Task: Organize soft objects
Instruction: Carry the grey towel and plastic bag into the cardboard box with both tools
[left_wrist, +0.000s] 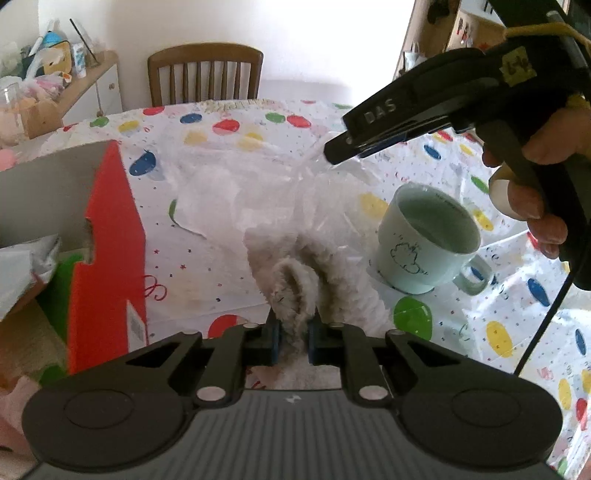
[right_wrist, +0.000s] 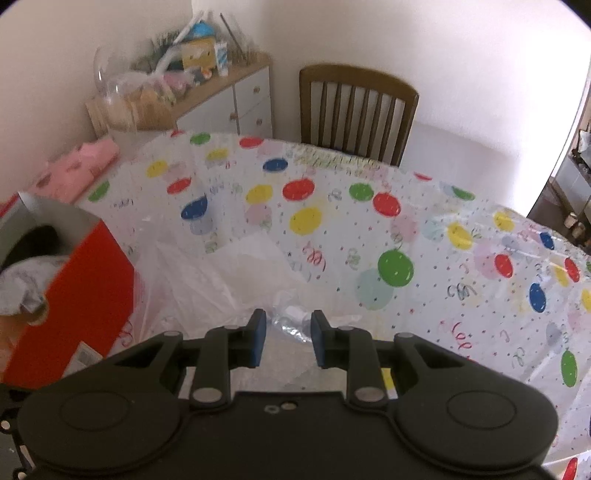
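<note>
- Presently, left gripper (left_wrist: 293, 332) is pinched on a fold of a white fluffy soft toy (left_wrist: 314, 266); both blue pads press into the fur.
- Fluffy toy sits partly inside a clear plastic bag (left_wrist: 258, 184), which lies on the table between the red box and the mug.
- Right gripper (left_wrist: 334, 157) as seen from the left wrist view: tips closed together on the upper edge of the bag, a hand (left_wrist: 535, 199) wrapped around its handle.
- Right wrist view: fingers (right_wrist: 256, 338) stand a narrow gap apart with crinkled bag film (right_wrist: 291, 325) between them; contact of the pads with the film cannot be told from this view.
- Red box (left_wrist: 107, 240) stands open at the left edge of the table, with grey cloth (left_wrist: 26, 258) and something green inside.
- Pale green mug (left_wrist: 424, 240) stands upright just right of the bag, handle toward the near edge.
- Table (right_wrist: 369, 236) carries a white cover with coloured balloon spots.
- Wooden chair (right_wrist: 356, 107) stands at the far edge.
</note>
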